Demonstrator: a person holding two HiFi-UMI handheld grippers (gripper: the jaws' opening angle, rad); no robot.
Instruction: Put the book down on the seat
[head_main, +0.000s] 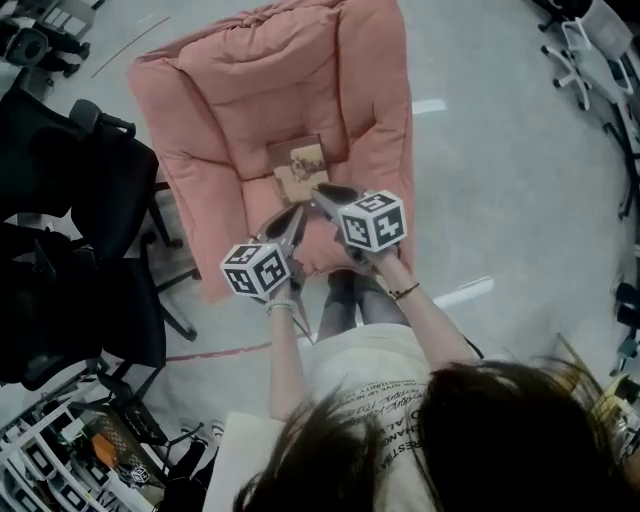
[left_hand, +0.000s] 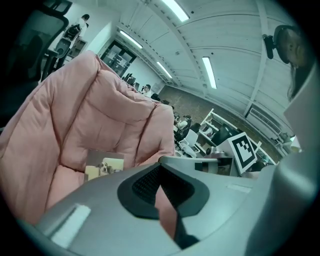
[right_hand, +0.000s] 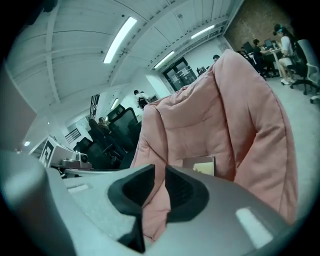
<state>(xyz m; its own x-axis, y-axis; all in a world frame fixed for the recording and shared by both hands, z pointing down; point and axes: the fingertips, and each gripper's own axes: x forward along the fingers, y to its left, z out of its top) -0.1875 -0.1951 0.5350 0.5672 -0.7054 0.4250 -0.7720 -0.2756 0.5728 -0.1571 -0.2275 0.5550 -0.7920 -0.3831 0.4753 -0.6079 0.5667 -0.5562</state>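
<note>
The book (head_main: 300, 168) lies on the pink seat (head_main: 375, 110), in the middle, where the seat cushion meets the back cushion. Neither tool holds it. The right tool (head_main: 322, 192) hovers just beside the book's front edge, with its jaws only a narrow slit apart and nothing between them. The left tool (head_main: 295, 215) is nearer the seat's front edge, with its jaws closed and empty.
</note>
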